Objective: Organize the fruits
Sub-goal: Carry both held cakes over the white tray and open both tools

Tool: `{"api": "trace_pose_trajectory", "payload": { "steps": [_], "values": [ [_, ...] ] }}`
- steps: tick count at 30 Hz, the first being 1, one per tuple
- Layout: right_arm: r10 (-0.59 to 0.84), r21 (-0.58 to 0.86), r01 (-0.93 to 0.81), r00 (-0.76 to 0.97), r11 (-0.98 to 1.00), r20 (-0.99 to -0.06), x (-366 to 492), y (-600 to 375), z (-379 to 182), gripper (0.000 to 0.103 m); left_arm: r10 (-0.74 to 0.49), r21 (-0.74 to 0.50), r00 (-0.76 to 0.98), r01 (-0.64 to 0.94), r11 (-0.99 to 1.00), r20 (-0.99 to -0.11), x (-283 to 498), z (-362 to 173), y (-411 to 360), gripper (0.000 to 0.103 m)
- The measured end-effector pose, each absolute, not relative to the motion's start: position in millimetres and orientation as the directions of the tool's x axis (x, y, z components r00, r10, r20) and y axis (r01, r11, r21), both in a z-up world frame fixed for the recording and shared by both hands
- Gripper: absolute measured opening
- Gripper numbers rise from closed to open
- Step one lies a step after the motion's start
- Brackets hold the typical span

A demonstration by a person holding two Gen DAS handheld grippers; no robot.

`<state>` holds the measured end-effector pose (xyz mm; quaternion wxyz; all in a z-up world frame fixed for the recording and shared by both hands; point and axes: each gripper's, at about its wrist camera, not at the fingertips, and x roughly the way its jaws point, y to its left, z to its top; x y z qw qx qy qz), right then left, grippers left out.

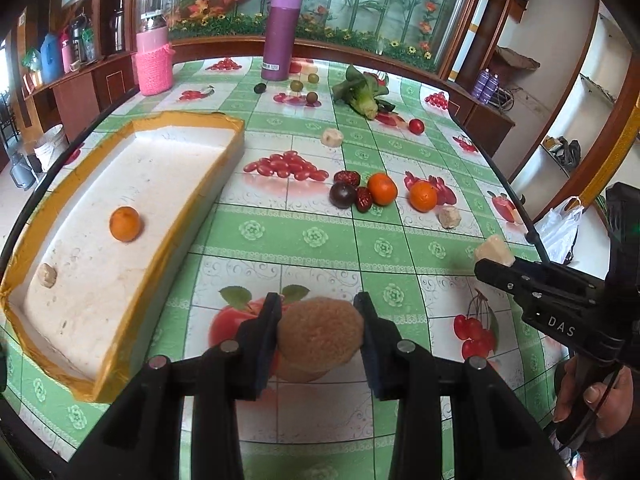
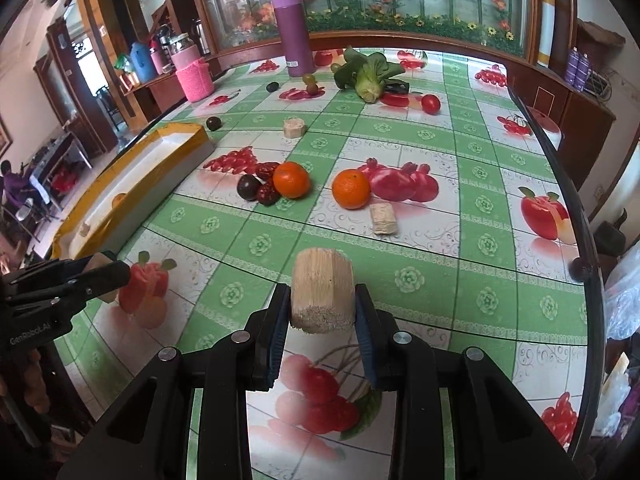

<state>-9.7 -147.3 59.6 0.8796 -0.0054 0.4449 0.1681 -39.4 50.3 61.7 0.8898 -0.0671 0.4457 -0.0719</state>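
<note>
My left gripper [image 1: 318,338] is clamped on a round tan piece [image 1: 320,332], low centre of its view, lifted clear of the tablecloth [image 1: 312,236]. My right gripper [image 2: 322,312] is clamped on a pale fibrous chunk [image 2: 322,290], low centre of its view. The foam tray [image 1: 132,216], left of the left view, holds one orange [image 1: 125,224]. Two oranges [image 2: 351,189] lie mid-frame on the cloth, apart from each other.

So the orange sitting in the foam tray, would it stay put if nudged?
Probably not: the orange looks round and smooth, so it would likely roll. The foam tray floor is flat, but its raised taped rim should stop it. It seems firm, not fragile.
</note>
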Motion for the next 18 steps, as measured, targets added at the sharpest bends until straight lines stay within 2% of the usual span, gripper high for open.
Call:
{"api": "trace_pose_trajectory", "payload": {
  "steps": [18],
  "values": [
    [0.339, 0.152, -0.377, 0.502, 0.914, -0.796, 3, -83, 70, 0.031, -0.146, -0.198, 0.651, -0.007, 0.98, -0.745, -44, 82, 108, 0.04]
  ]
}}
